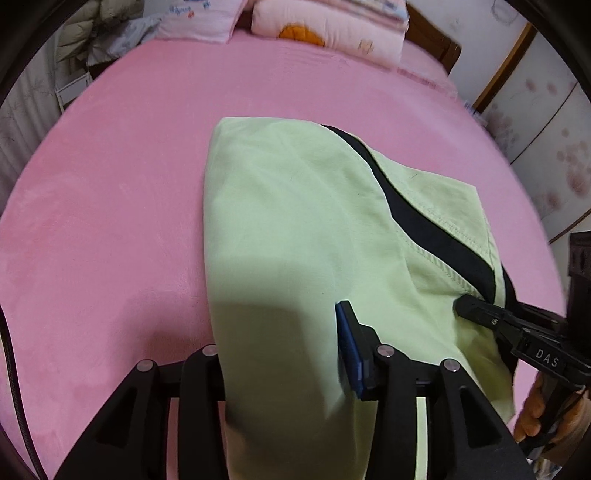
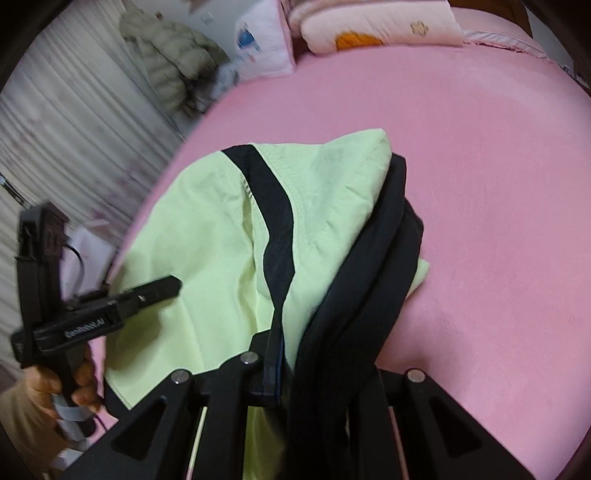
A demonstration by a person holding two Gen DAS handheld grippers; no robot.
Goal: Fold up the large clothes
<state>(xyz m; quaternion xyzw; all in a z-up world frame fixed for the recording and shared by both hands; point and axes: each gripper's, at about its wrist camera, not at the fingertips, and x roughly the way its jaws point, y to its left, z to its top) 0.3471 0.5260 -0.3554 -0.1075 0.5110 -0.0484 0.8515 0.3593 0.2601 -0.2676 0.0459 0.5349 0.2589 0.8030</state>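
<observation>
Pink plush bed cover (image 1: 129,184) fills both views, smooth and bare around one pale green woven garment with black bands (image 1: 295,221), which lies folded at mid-frame and drapes toward the lower edge. Stitched seams run beside the black stripe (image 1: 424,221); the black hem bunches thickly at lower centre of the right wrist view. Left gripper (image 1: 280,347) stands spread, green cloth lying between its fingers, one blue-padded finger (image 1: 351,350) showing. Right gripper (image 2: 275,354) is pressed together, pinching the garment's black-striped edge. Two pink pillows (image 1: 321,26) sit at the upper edge. Open cover remains left and above.
</observation>
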